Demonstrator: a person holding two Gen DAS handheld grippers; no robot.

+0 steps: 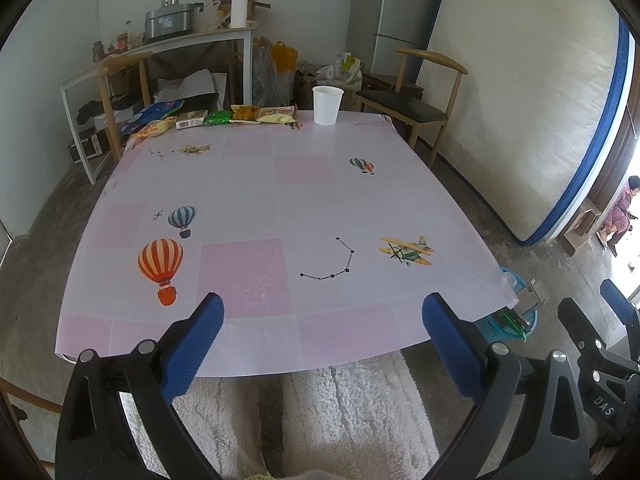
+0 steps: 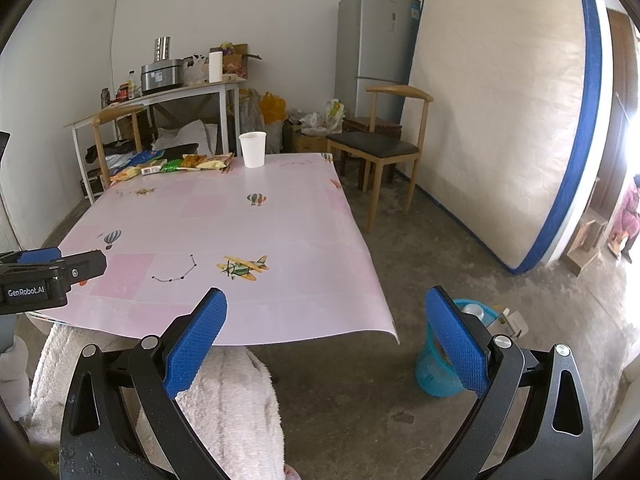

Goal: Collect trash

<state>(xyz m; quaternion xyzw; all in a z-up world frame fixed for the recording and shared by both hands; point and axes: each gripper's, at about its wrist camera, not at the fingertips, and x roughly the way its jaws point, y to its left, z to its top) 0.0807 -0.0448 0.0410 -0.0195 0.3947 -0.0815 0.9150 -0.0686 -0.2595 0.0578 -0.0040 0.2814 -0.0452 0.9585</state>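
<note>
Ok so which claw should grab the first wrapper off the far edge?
Probably left: the left claw faces the wrappers squarely across the table, while the right claw hangs open by the blue bin.

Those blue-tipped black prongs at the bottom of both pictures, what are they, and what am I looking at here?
They belong to two hand-held grasping tools, one in each of a person's hands; there is no robot arm. Each tool carries a wide-angle camera looking along its two fingers, so one picture comes from the left tool and the other from the right tool. Both tools are open and hold nothing. Ahead is a table with a pink patterned cover. Along its far edge lie snack wrappers and a white paper cup. On the floor by the table's right corner stands a blue bin, probably where the trash should go.
</note>
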